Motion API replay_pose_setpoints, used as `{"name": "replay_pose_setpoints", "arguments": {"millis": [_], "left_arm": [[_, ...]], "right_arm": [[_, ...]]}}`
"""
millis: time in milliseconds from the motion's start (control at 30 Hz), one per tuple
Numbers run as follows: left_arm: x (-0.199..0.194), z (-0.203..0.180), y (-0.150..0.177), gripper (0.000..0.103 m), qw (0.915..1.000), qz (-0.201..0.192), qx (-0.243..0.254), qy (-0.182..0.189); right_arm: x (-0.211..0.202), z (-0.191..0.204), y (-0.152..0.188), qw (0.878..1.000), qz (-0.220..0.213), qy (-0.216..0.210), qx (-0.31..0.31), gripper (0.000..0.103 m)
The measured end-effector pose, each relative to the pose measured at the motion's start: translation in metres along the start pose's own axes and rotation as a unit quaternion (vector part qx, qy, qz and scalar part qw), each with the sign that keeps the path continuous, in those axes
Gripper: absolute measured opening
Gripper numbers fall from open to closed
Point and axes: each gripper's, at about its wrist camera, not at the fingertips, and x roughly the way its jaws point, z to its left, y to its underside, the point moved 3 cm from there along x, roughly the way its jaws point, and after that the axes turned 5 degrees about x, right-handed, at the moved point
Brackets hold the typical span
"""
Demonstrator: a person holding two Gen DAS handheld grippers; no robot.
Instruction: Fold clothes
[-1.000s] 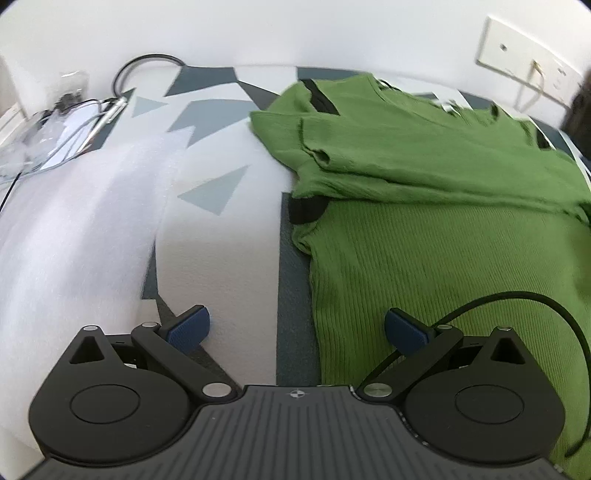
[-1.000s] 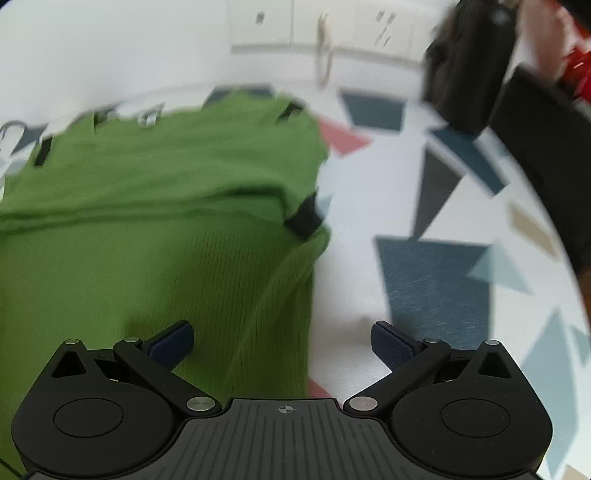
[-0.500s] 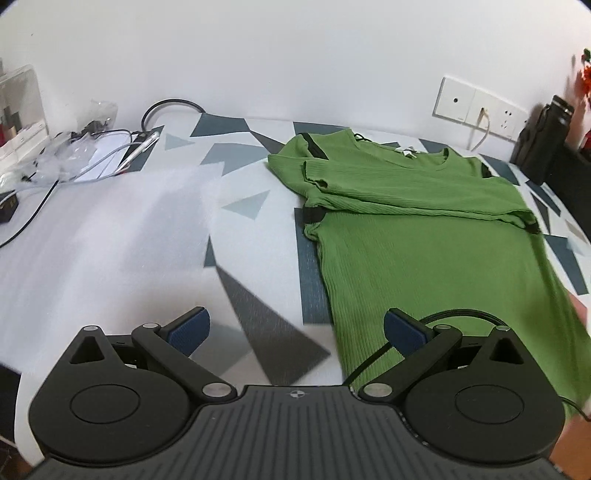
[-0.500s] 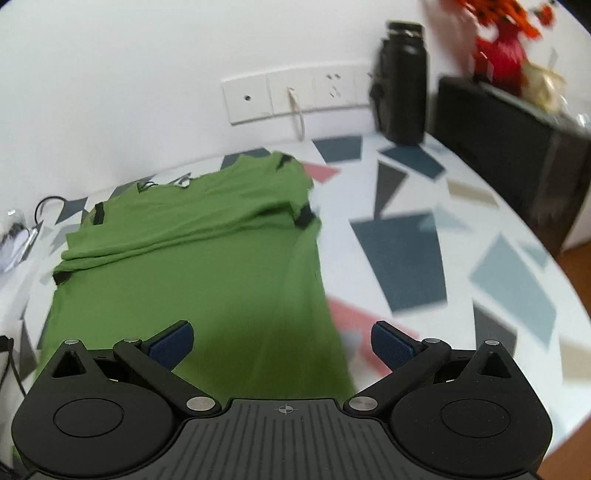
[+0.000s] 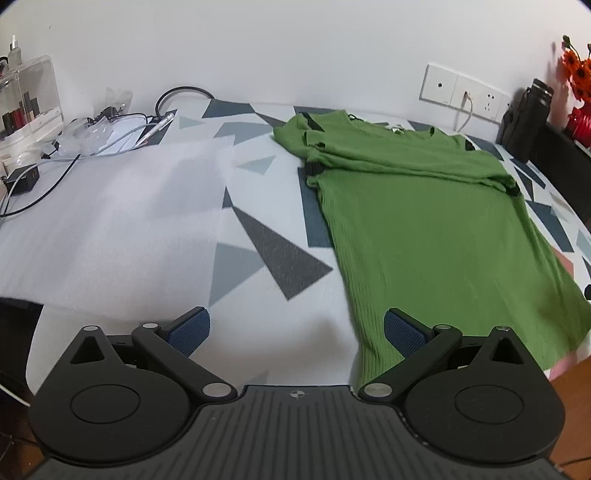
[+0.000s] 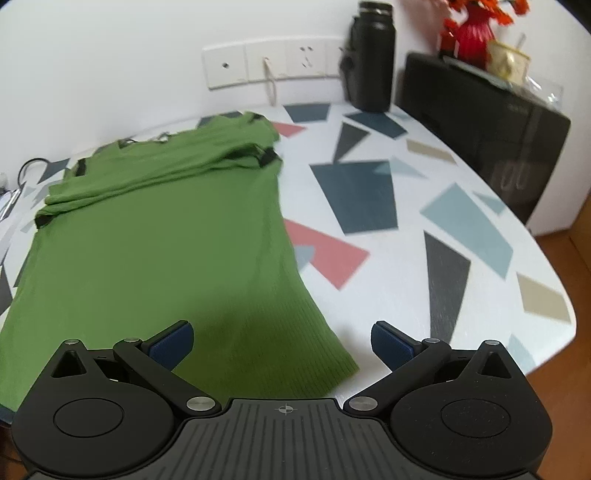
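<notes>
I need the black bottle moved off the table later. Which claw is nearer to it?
Right. The right claw hovers over the green shirt's hem on the black bottle's side; the left claw is at the opposite hem corner.

Home room: wall sockets (image 6: 275, 61), flower vase (image 6: 474, 27), patterned tablecloth (image 6: 406, 206).

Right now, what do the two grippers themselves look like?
Both match: the left gripper and right gripper have matte black ribbed bodies with a small crosshair mark, round black discs, silver pivot pins, and black linkage arms ending in blue textured fingers.
</notes>
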Motion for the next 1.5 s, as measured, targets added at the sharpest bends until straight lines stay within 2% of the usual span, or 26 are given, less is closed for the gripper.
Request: {"name": "replay_pose_setpoints", "arguments": {"millis": [167, 367, 533, 867, 1500], "left_arm": [[0.006, -0.005, 0.003, 0.102, 1.0000, 0.003, -0.004, -0.006], [0.030, -0.017, 0.009, 0.102, 0.9990, 0.032, 0.013, -0.026], [0.046, -0.022, 0.012, 0.102, 0.9980, 0.052, 0.007, -0.034], [0.051, -0.028, 0.013, 0.103, 0.9984, 0.033, -0.003, -0.046], [0.054, -0.032, 0.010, 0.103, 0.9979, 0.036, -0.010, -0.054]], "right_arm": [[0.008, 0.000, 0.003, 1.000, 0.007, 0.003, -0.016, 0.102], [0.028, 0.000, 0.000, 0.999, 0.021, 0.005, -0.031, 0.102], [0.043, -0.002, -0.011, 0.998, 0.030, 0.003, -0.046, 0.102], [0.067, -0.004, -0.014, 0.995, 0.056, -0.014, -0.081, 0.102], [0.063, -0.007, -0.003, 0.997, 0.006, -0.023, -0.077, 0.102]]}}
